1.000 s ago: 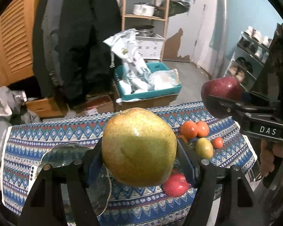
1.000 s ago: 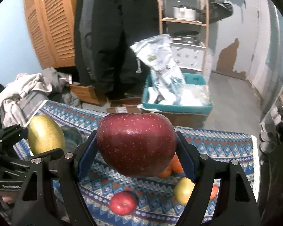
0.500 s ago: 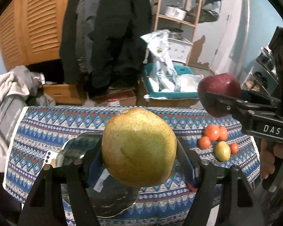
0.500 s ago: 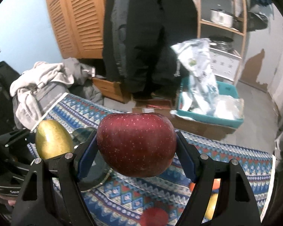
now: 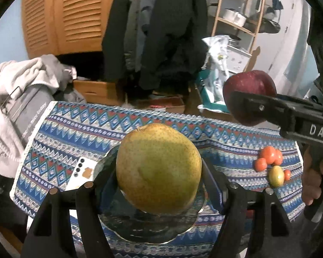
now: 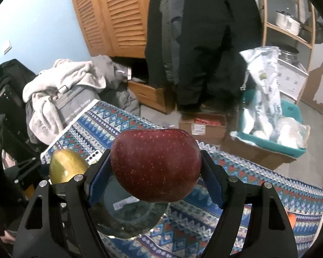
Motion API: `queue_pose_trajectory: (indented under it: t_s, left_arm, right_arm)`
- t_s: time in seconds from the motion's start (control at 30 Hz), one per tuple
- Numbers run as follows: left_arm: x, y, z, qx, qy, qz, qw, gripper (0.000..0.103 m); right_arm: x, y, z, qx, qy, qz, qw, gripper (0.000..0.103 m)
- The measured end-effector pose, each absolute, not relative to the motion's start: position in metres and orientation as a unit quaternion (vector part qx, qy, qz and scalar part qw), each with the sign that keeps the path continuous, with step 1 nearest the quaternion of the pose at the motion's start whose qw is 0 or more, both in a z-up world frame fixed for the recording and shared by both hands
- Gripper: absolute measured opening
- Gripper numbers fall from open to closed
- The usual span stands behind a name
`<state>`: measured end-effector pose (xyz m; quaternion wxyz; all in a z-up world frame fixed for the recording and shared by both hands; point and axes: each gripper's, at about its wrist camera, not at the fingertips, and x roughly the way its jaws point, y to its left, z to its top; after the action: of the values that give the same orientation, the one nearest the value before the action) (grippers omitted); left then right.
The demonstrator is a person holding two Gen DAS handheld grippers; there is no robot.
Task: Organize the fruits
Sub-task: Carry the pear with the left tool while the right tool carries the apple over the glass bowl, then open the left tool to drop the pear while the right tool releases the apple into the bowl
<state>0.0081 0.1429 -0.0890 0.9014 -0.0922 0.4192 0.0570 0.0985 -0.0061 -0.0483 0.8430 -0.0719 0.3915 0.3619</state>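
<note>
Yellow-green speckled pear (image 5: 158, 168), dark red apple (image 6: 156, 164), blue zigzag-patterned tablecloth (image 5: 79, 129)

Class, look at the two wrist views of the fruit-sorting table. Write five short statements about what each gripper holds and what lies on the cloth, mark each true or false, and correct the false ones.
1. The left gripper holds a yellow-green pear. True.
2. The right gripper is empty. False: its jaws are shut on a dark red apple.
3. A glass plate lies on the patterned cloth under the pear. True.
4. The small fruits are already on the plate. False: they lie in a cluster on the cloth, off to the plate's right.
5. A white phone lies on the cloth beside the plate. True.
</note>
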Motion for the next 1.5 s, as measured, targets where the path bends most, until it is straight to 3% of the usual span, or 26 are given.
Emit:
queue_pose_trajectory:
  t_s: [0.9, 1.5]
  left_arm:
    - [0.02, 0.195, -0.218, -0.16, 0.541, 0.114, 0.818, 0.074]
    - [0.022, 0.2, -0.239, -0.164, 0.558, 0.135, 0.802, 0.073]
  right_arm:
    - [0.106, 0.058, -0.148, -0.089, 0.494, 0.376, 0.779, 0.078]
    - [0.107, 0.061, -0.175, -0.096, 0.522, 0.369, 0.763, 0.078]
